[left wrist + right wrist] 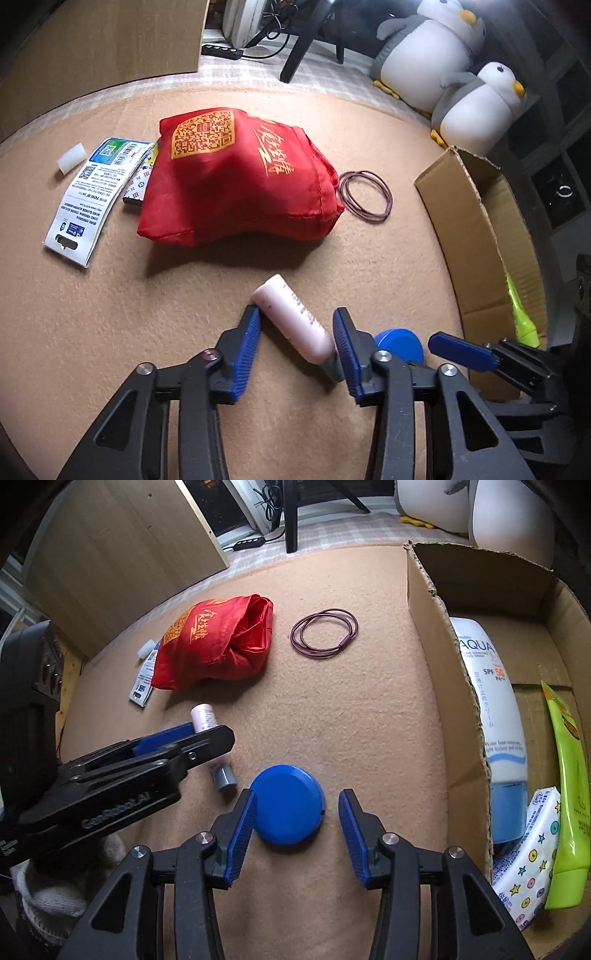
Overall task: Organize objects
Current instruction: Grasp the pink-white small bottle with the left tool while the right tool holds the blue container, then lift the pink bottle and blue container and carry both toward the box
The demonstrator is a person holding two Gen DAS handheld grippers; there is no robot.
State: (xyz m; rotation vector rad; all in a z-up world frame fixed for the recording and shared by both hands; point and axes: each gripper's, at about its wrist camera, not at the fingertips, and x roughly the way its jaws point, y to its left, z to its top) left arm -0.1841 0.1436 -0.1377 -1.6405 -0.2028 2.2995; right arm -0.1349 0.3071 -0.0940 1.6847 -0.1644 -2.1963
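- Tan, fuzzy carpet (351, 716) covers the floor; beyond the red cloth bag (236, 177) lie a pale checked mat, a wooden panel, a black chair leg and a power strip with cables.
- Two plush penguins (443, 55) sit right of the bag and further back, by dark shelving.
- Just right of the bag lie looped purple hair ties (365, 197); just left of it, a printed white package (86, 195) and a small white cap (70, 158).
- Nearer than the bag, a pink bottle (295, 319) lies on its side, long axis diagonal, flat base towards the bag, grey cap towards the camera.
- The left gripper (297, 328) straddles that bottle with jaws part spread; the left pad touches its base end and the right pad meets it near the cap, though a firm pinch cannot be confirmed.
- Right of the bottle, a blue round case (288, 805) lies flat between the right gripper (297, 812) fingers, jaws spread, the left pad touching it and the right pad apart.
- Well right of the bag, a cardboard box (454, 701) holds a sunscreen bottle (495, 709), a green tube (569, 805) and a star-printed tissue pack (528, 860), all partly cut off.
- A grey-gloved hand (48, 886) shows, mostly hidden behind the left gripper.
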